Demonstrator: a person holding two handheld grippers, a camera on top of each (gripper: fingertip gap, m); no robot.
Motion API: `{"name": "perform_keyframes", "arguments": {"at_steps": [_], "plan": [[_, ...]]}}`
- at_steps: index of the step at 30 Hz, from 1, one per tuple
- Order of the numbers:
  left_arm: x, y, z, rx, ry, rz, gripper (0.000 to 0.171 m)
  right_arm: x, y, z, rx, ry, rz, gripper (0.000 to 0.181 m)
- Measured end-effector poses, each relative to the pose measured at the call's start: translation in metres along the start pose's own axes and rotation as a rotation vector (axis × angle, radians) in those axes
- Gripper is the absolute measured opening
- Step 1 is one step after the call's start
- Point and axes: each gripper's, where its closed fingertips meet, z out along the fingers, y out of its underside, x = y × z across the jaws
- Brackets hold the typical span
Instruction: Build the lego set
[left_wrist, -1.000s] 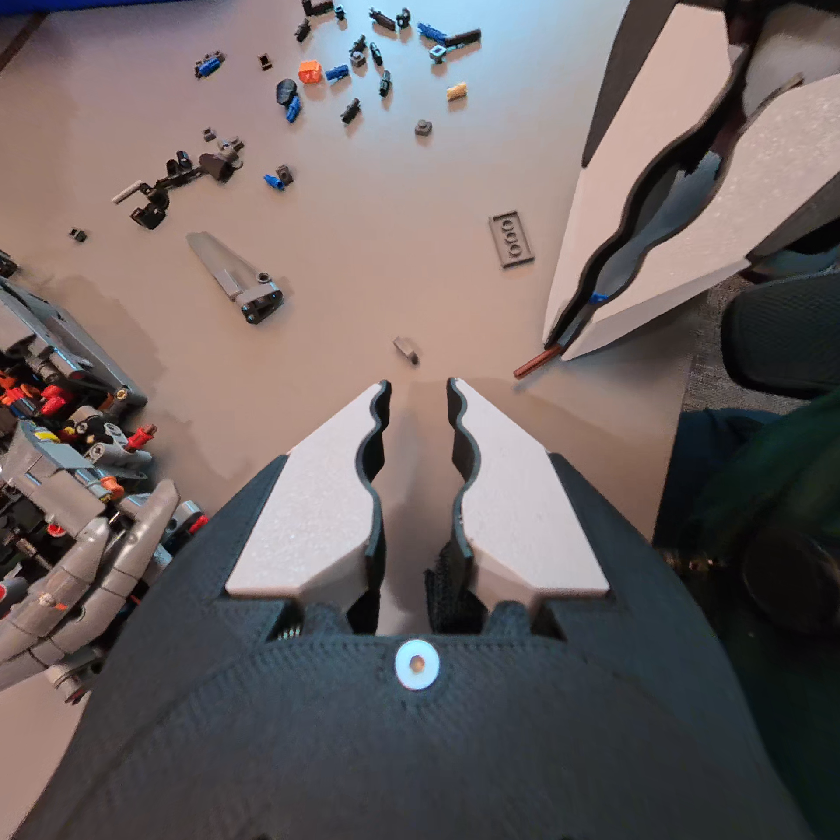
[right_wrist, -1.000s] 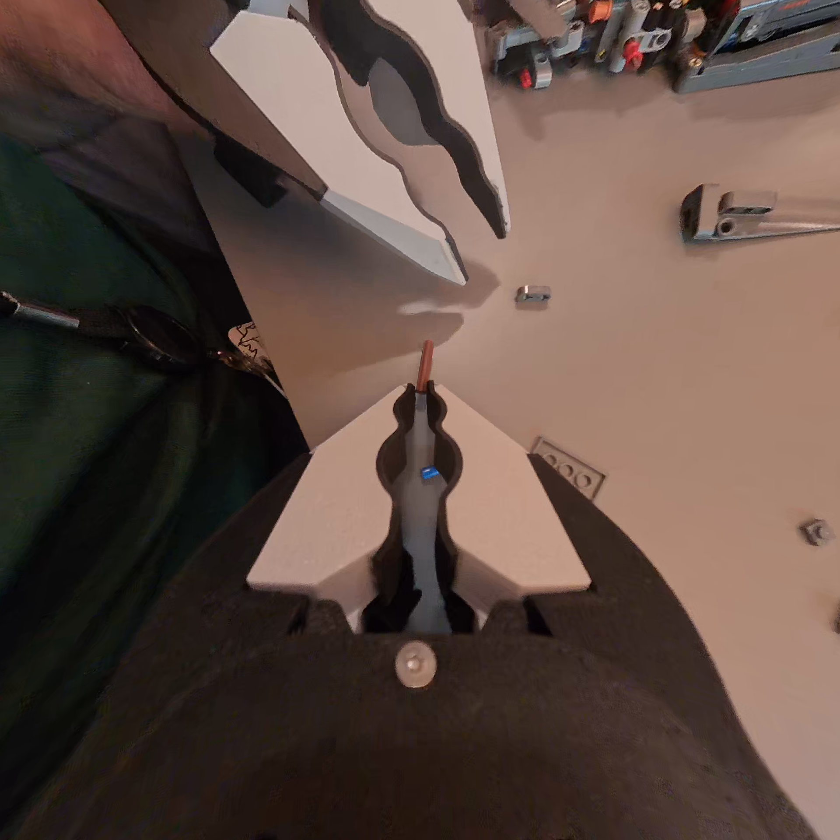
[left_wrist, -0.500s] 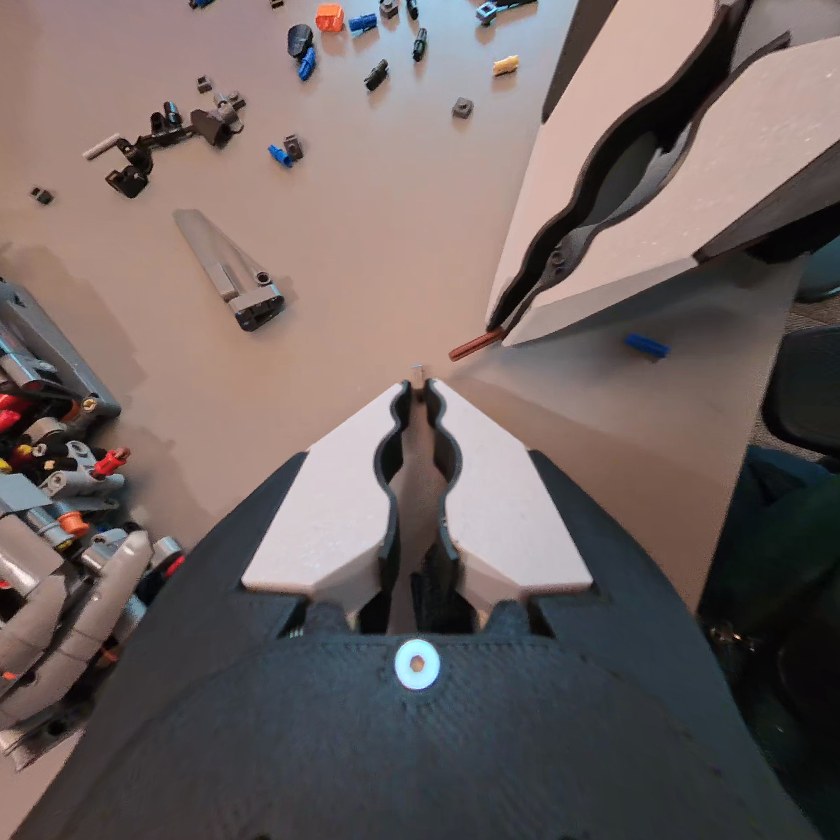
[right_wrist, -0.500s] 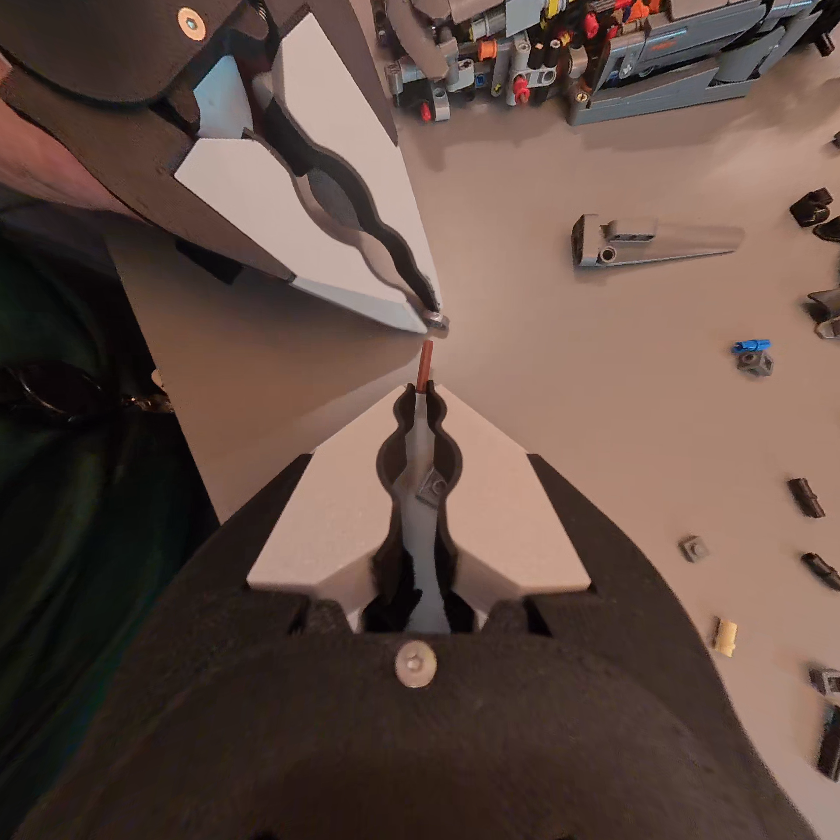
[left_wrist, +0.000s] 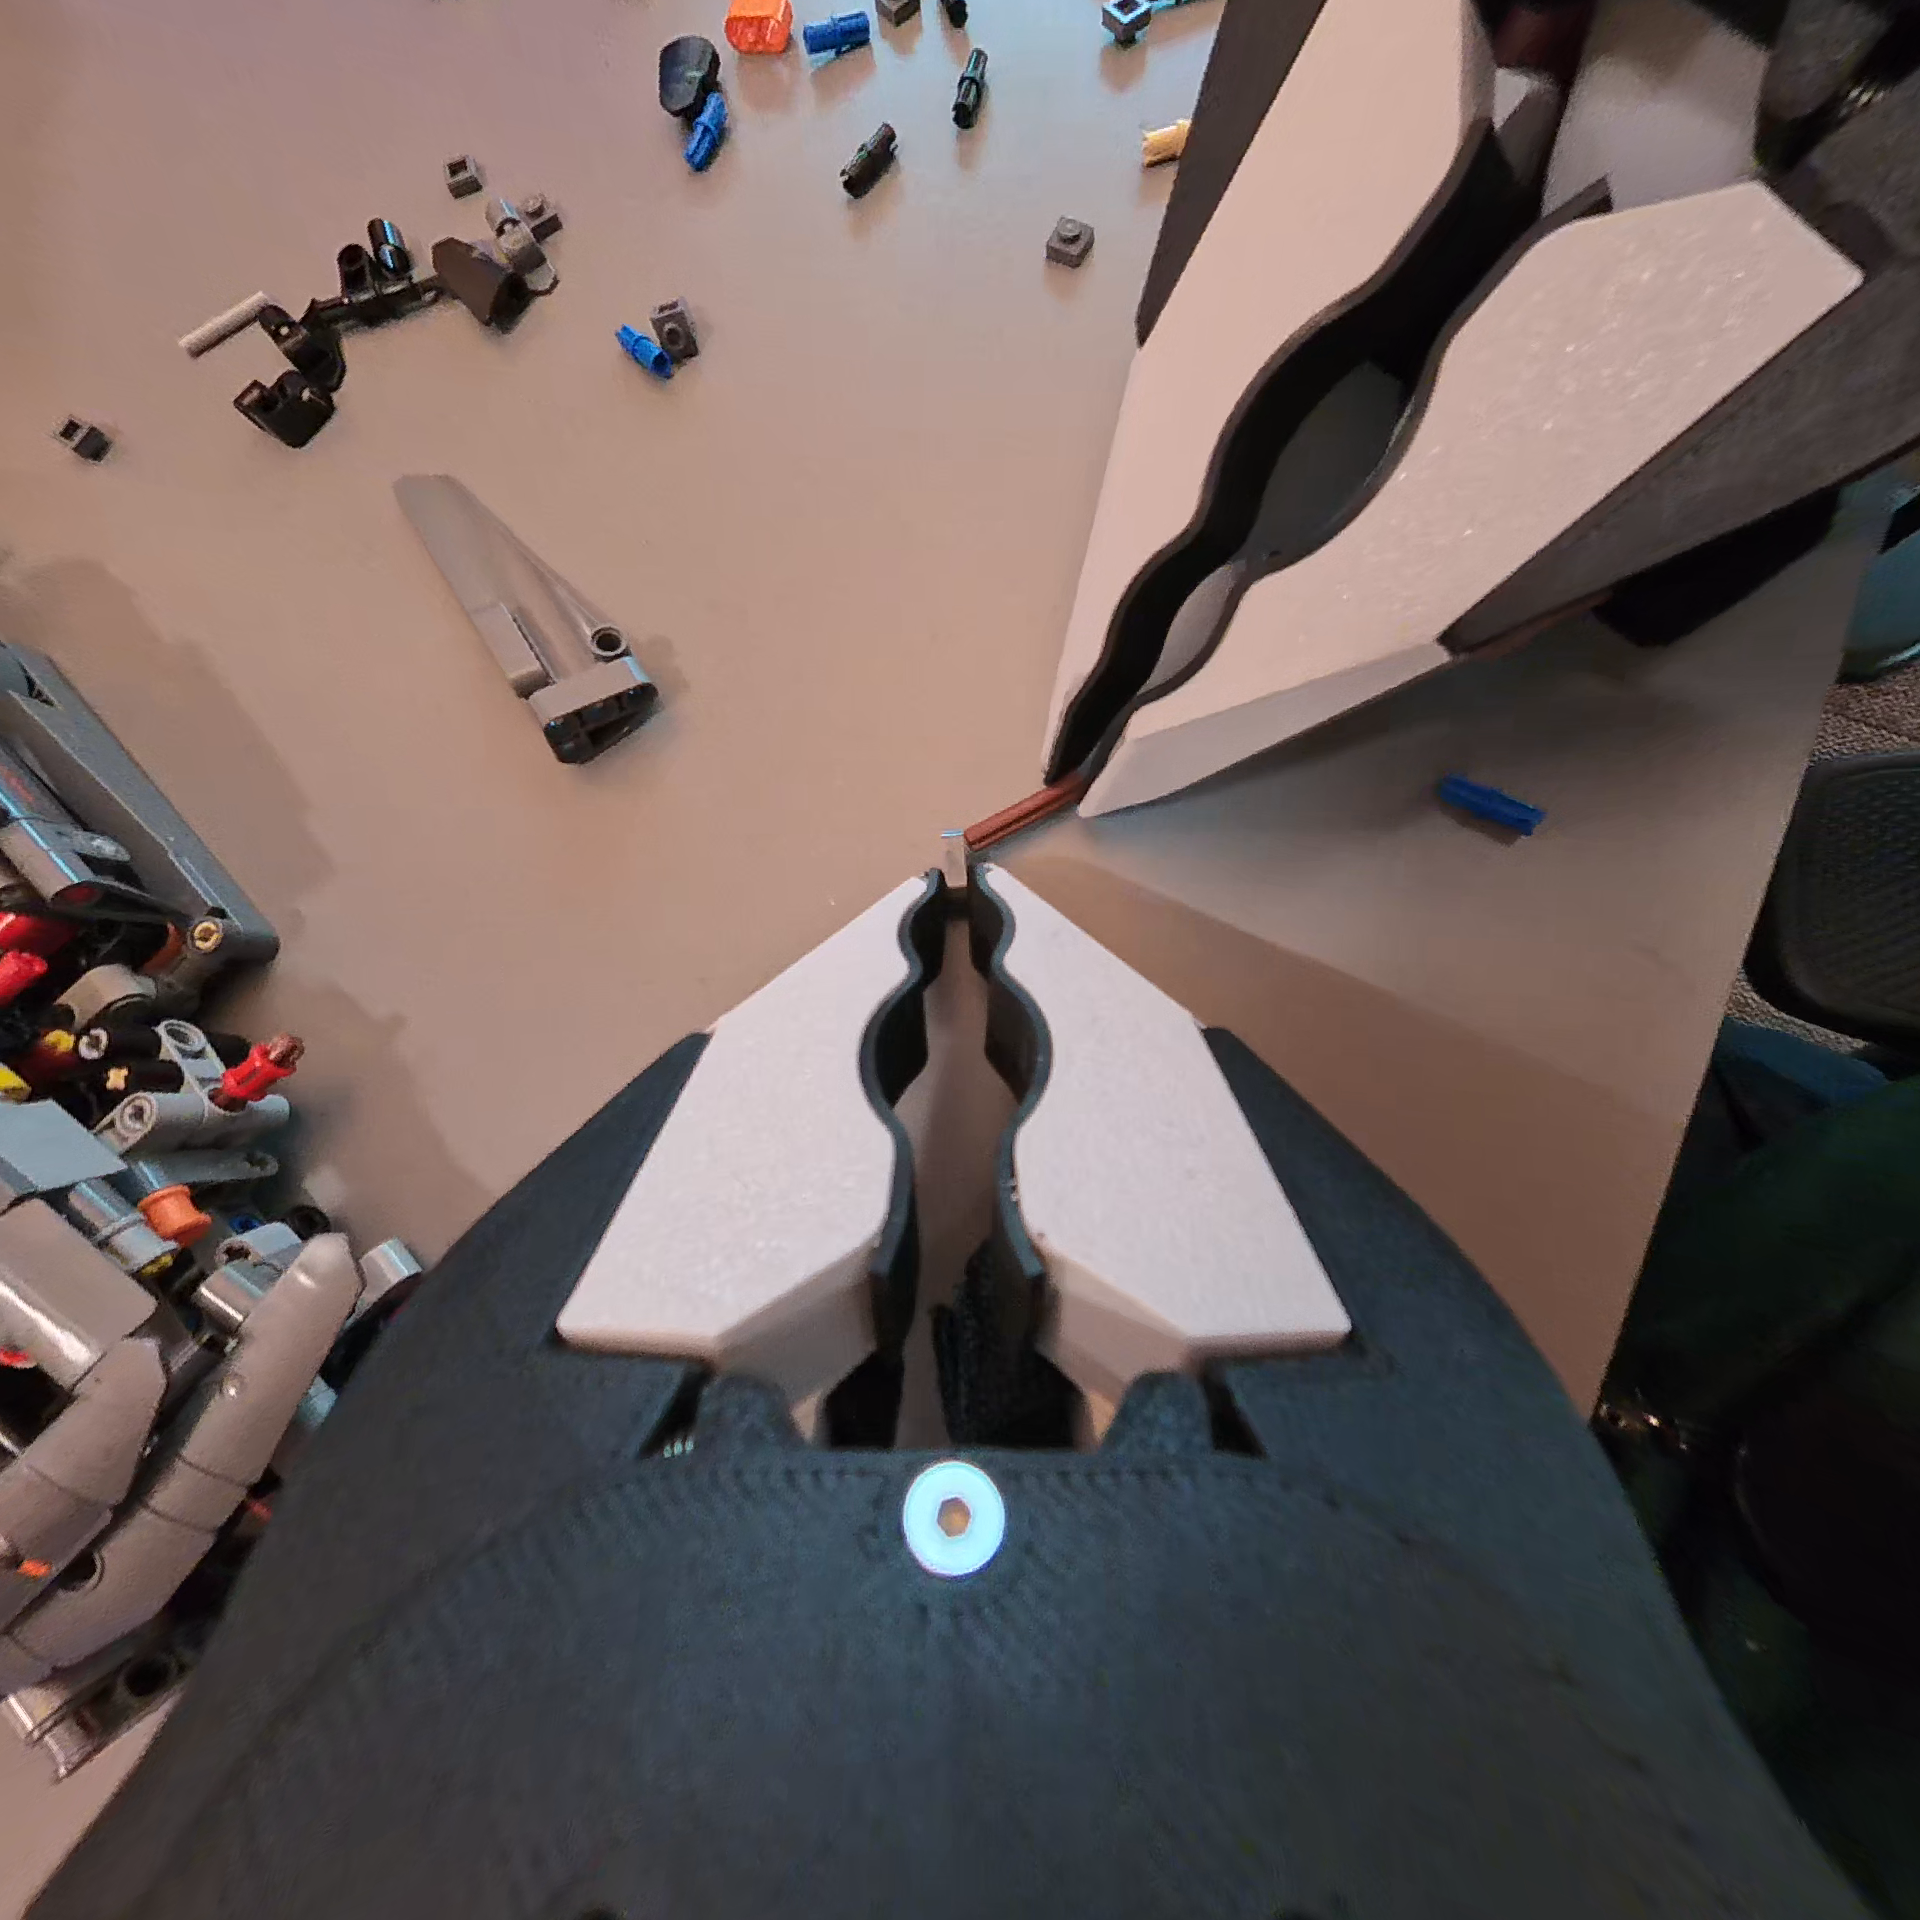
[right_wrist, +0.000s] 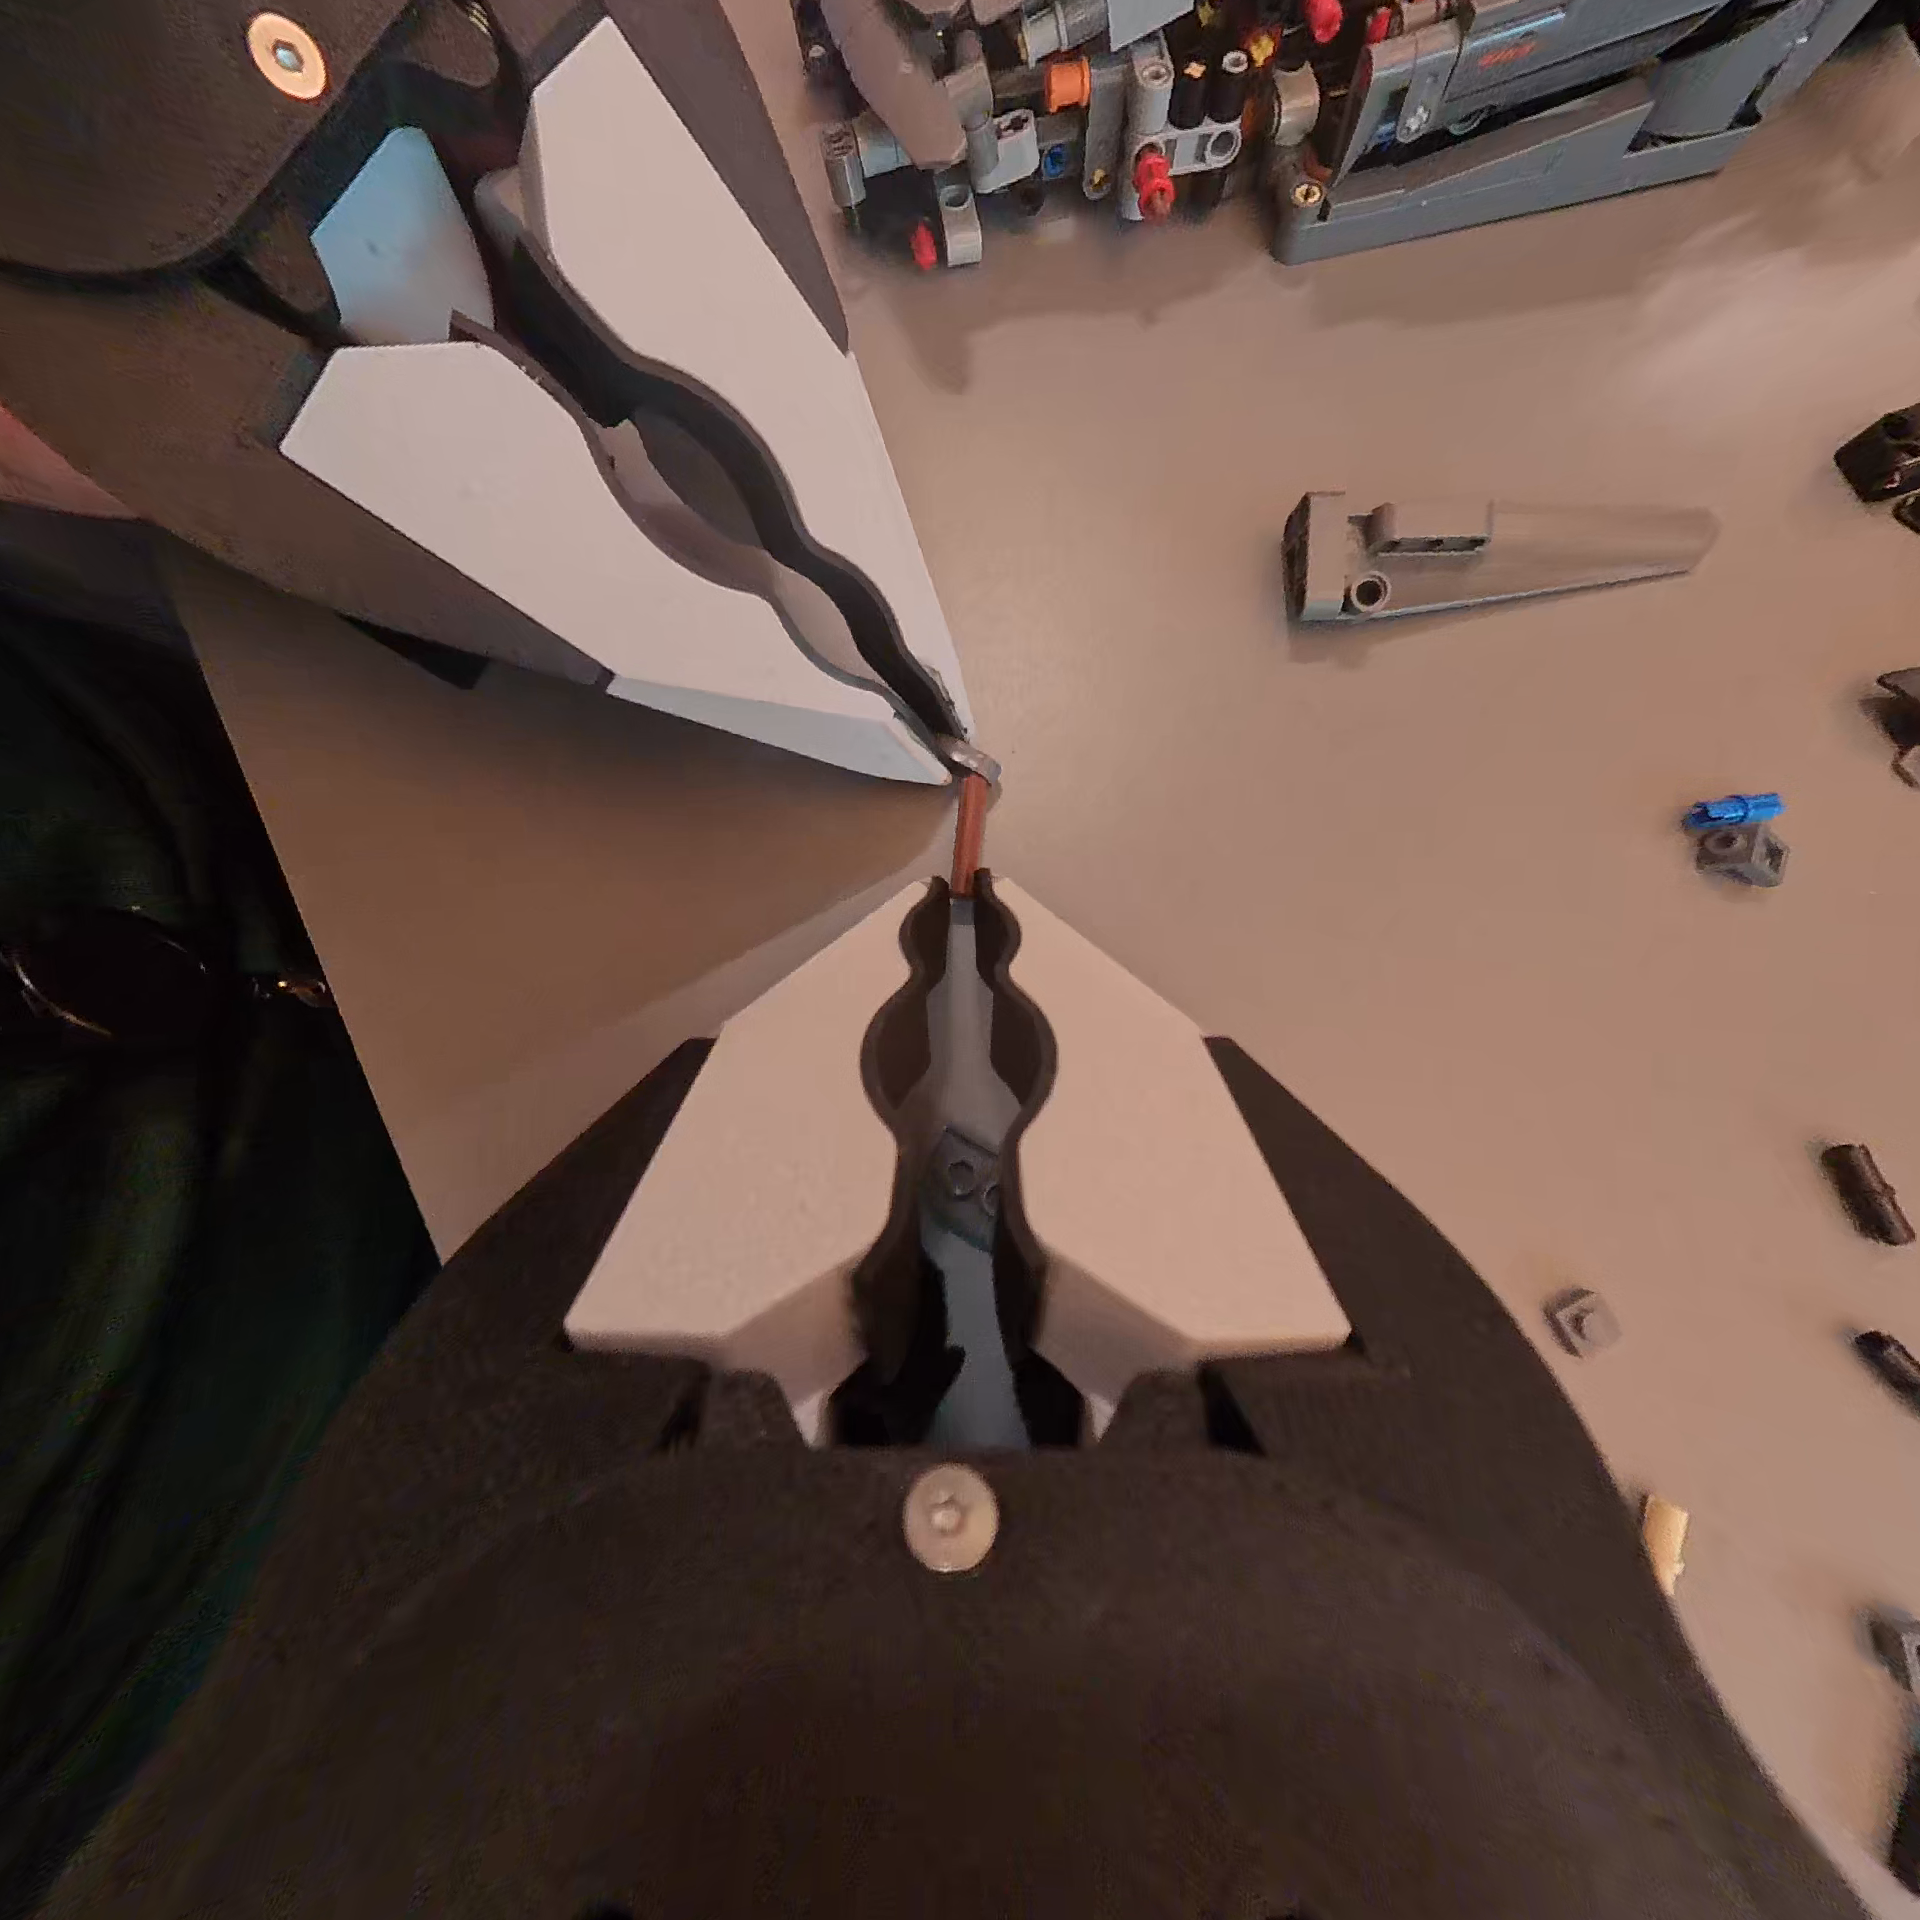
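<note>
My left gripper is shut on a small grey piece, held just above the tan table. My right gripper is shut on a thin brown axle that sticks out past its tips. The axle's free end meets the small grey piece at the left gripper's tips. In the left wrist view the right gripper comes in from the upper right with the axle. The partly built grey model lies at the left.
A grey wing panel lies mid-table, also in the right wrist view. A blue pin lies near the table's right edge. Several small loose pieces are scattered at the far side. The model fills the top of the right view. My right gripper's tips are some 7 cm from the blue pin.
My left gripper has closed on the small grey piece. My right gripper has moved in, so the axle's end now meets that piece.
</note>
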Motion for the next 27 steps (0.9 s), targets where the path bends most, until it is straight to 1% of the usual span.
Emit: {"name": "perform_keyframes", "arguments": {"at_steps": [17,27], "plan": [[-0.0042,-0.0032,0.0039,-0.013,-0.072,0.039,0.002,0.0040,-0.0020,0.0035,-0.019,0.084,0.051,0.002],[-0.0065,-0.0043,0.0050,-0.005,-0.073,0.022,0.002,0.0032,-0.0037,0.0054,-0.020,0.086,0.078,0.002]]}}
